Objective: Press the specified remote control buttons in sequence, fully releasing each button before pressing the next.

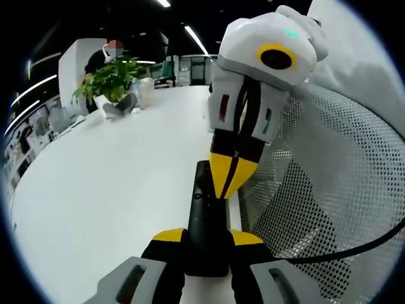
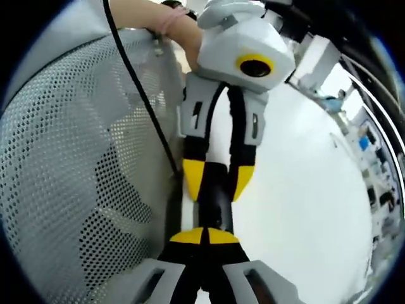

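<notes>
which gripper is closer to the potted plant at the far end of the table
Judging loosely, the left. The left gripper, clamped on the black remote, faces the potted plant across the white table. The right gripper sits over the remote, angled from the chair side.

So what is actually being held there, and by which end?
The left gripper clamps a black remote by its near end, above the white table. The right gripper, shut and empty, touches the remote's top.

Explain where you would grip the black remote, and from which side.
Grip the remote by its long side edges at the near end, coming in along its length, as the left gripper does. It is long and narrow, and that end leaves the buttons free for the right gripper.
</notes>
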